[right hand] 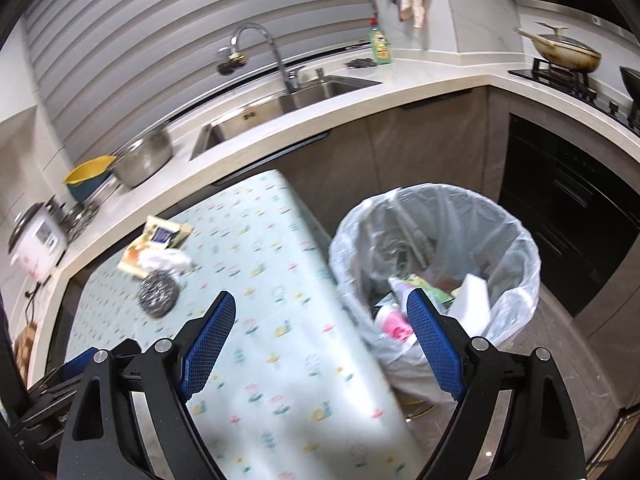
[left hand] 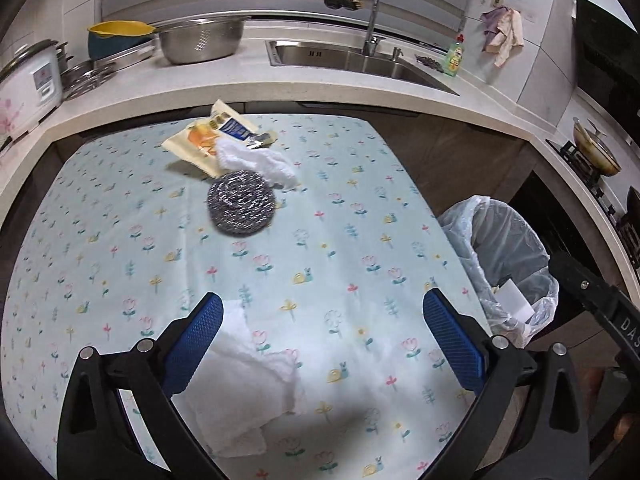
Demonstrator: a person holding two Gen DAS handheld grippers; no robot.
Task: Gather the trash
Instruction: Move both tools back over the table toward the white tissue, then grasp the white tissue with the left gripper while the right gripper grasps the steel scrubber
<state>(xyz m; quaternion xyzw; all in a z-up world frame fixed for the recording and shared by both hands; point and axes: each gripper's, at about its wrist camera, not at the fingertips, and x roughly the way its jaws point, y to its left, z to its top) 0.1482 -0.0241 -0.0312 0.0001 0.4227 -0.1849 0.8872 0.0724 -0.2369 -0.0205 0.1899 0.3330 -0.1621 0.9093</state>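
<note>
Left wrist view: left tool (left hand: 323,340) spread wide, empty, over crumpled white paper towel (left hand: 244,388) lying on floral tabletop (left hand: 340,216). Probably light, soft, compressible; pinch a raised fold. Right tool (right hand: 321,344) wide, empty.

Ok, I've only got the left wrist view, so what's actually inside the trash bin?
Observer: The right wrist view looks into the bin: a white block, green packaging and something pink and white lie there.
Operator: Is the right gripper holding anything?
Observer: No, the right gripper is open and empty, straddling the table's edge and the bin.
Operator: Where's my left gripper from there?
Observer: Only part shows at that view's lower left; the left gripper is open above a white tissue.
</note>
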